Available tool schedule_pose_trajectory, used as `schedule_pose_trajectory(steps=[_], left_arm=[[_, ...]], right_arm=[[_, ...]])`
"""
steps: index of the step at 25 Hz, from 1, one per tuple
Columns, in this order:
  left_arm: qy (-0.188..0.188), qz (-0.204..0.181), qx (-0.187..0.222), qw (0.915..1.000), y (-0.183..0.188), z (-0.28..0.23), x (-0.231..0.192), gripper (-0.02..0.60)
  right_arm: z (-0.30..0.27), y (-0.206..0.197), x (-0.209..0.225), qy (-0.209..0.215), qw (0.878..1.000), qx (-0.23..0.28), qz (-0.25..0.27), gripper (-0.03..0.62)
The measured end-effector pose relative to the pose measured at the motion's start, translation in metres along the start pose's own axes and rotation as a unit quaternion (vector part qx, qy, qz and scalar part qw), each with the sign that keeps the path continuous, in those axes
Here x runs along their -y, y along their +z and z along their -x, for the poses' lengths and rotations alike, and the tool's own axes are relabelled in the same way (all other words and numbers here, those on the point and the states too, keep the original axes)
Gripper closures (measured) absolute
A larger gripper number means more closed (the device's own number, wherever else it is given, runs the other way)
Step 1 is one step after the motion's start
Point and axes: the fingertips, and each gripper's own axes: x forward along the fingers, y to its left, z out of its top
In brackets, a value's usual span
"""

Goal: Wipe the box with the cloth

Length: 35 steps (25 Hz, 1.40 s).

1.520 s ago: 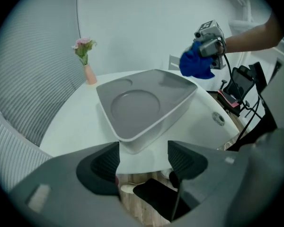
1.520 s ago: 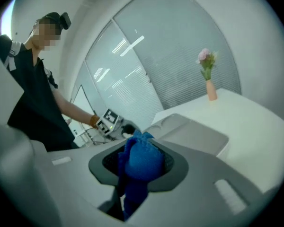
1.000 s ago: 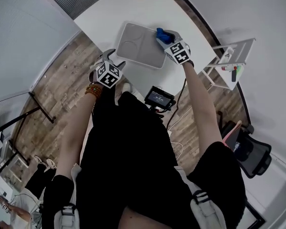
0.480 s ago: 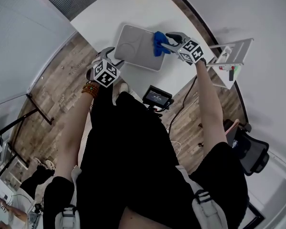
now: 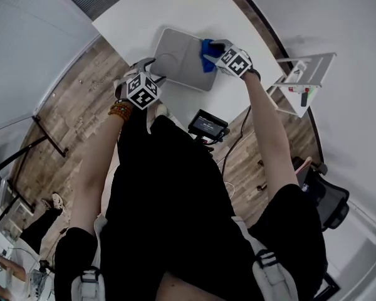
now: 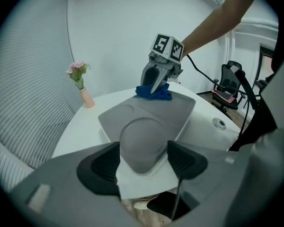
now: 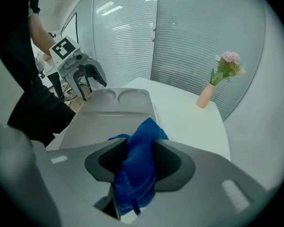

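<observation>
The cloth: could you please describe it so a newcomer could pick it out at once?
On the white table lies a flat grey box. At its right edge, as the head view shows it, the cloth is bunched between the jaws of the right gripper, which are closing. It is the only bright blue thing on the table.

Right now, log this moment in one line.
left hand-held gripper: grips box corner | right hand-held gripper: jaws closing on cloth | cloth: on box
</observation>
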Motion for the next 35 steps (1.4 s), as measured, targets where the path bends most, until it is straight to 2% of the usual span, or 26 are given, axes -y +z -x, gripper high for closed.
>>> schedule_pose_trajectory(steps=[5, 14, 26, 35], left_arm=[[-0.021, 0.038, 0.0, 0.9991, -0.006, -0.005, 0.0, 0.187], [-0.029, 0.038, -0.018, 0.9987, -0.009, -0.006, -0.004, 0.187], [-0.026, 0.041, -0.024, 0.9985, -0.009, -0.006, -0.008, 0.187], [-0.028, 0.041, -0.027, 0.9984, -0.011, -0.008, -0.01, 0.187]], right_arm=[[-0.008, 0.004, -0.008, 0.02, 1.0, 0.009, -0.011, 0.425], [-0.012, 0.016, -0.045, 0.045, 0.998, 0.037, 0.014, 0.43], [-0.012, 0.023, -0.09, 0.076, 0.995, 0.049, 0.045, 0.436], [-0.014, 0.028, -0.115, 0.087, 0.994, 0.059, 0.036, 0.445]])
